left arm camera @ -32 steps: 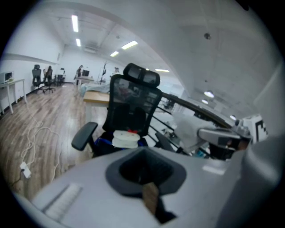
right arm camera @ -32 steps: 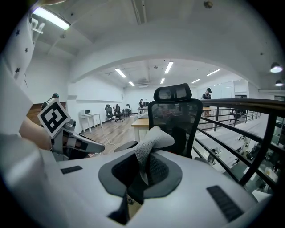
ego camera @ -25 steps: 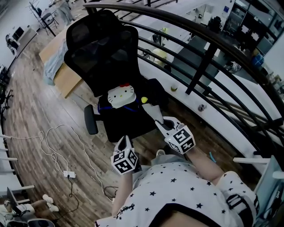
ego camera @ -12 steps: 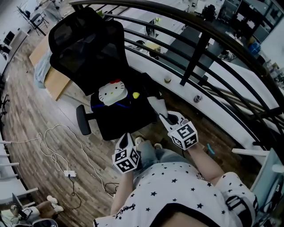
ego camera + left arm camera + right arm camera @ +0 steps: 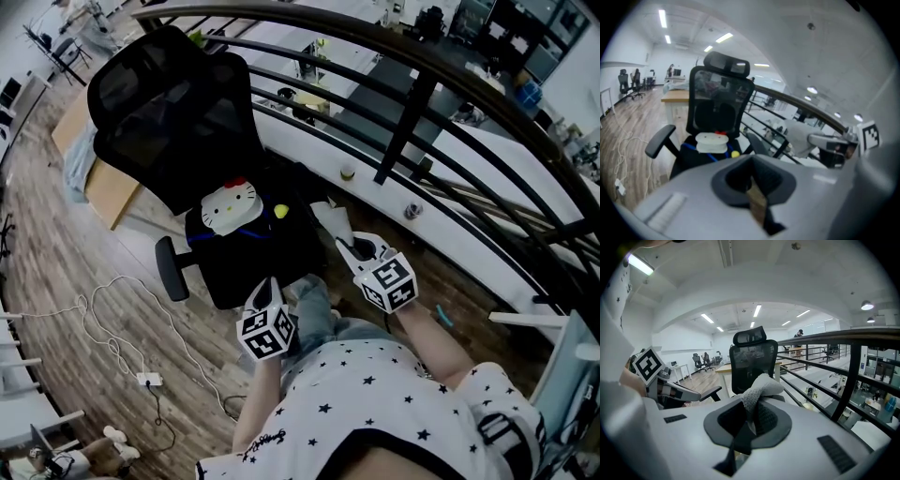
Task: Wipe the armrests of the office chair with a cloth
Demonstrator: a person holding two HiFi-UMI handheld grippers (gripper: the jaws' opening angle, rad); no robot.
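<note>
Straight ahead of my right gripper point(image 5: 349, 247), clamped on the cloth point(image 5: 328, 217), lies the rail-side armrest point(image 5: 755, 143), while my closed, empty left gripper point(image 5: 268, 292) hangs farther off.

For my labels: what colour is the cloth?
The cloth is pale grey-white, clearest in the right gripper view.

A wood-plank floor point(image 5: 66, 272) is carrying the black office chair point(image 5: 187, 122) beside the railing point(image 5: 412, 112). A white cable point(image 5: 108, 323) is lying in loose loops on the planks left of the chair, ending at a small white plug block point(image 5: 148, 380). A light wooden worktop point(image 5: 98, 187) is standing behind the chair.
</note>
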